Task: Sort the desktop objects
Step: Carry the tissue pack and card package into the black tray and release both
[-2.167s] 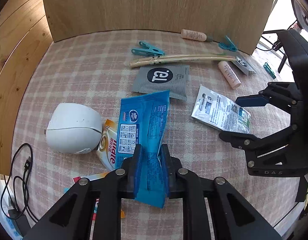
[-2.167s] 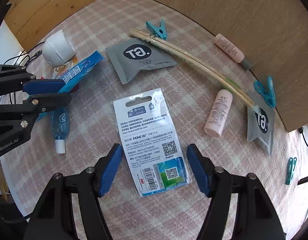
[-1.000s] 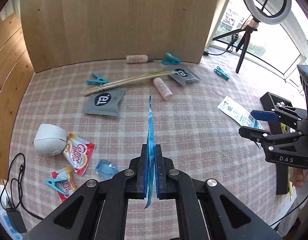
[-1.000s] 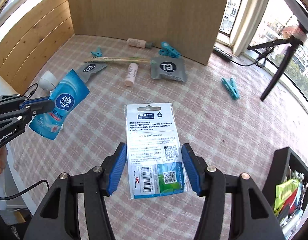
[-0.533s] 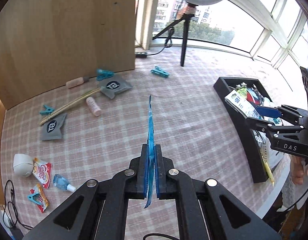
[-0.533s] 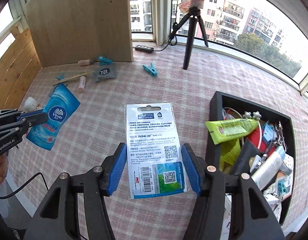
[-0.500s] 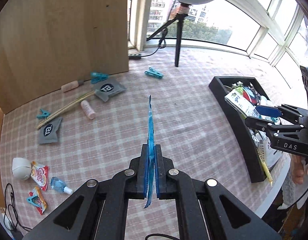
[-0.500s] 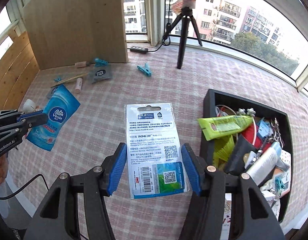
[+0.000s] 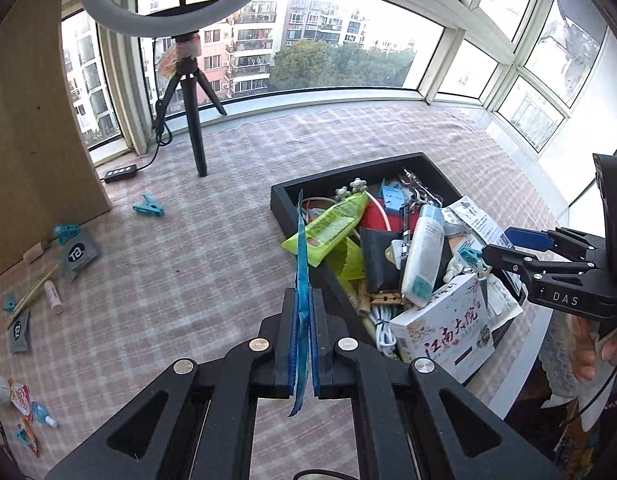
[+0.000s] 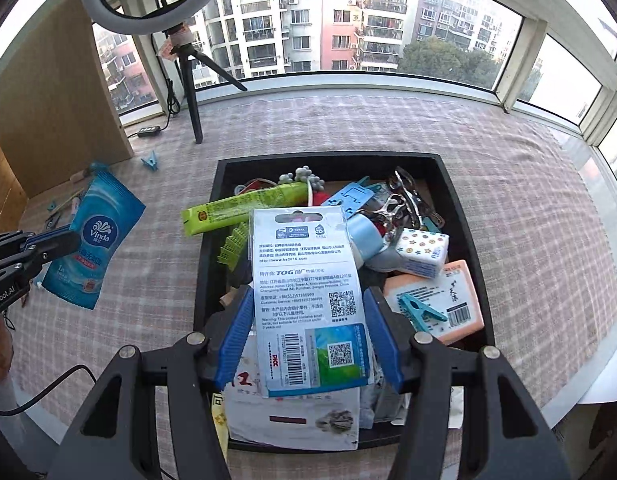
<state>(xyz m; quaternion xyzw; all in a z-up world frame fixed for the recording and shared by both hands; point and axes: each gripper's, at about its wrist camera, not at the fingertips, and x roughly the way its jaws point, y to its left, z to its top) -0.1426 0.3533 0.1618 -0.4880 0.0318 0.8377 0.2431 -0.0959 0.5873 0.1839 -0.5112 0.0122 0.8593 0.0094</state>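
Note:
My left gripper [image 9: 303, 300] is shut on a blue Vinda tissue pack [image 9: 302, 256], seen edge-on, just left of the black tray [image 9: 284, 204]. From the right wrist view the same pack [image 10: 94, 244] hangs from the left gripper [image 10: 48, 244] over the checked cloth. Between the blue pads of my right gripper [image 10: 308, 320] sits a white carded packet [image 10: 304, 272] with barcodes, gripped by its side edges above the tray [image 10: 460, 200]. The tray is heaped with several items. In the left wrist view the right gripper [image 9: 508, 246] holds the packet [image 9: 474, 218] over the tray's right side.
A ring light on a tripod [image 9: 192, 120] stands behind the tray. A teal clip [image 9: 148, 210], grey sachets [image 9: 80, 252] and small bottles lie at the left by a wooden board [image 9: 32, 140]. The table's edge runs close by the tray, on its right. A person's hand [image 9: 588, 344] shows there.
Both grippers have swung from the cluttered left end of the table over to the black tray, each carrying its item. The tray has come under the right gripper.

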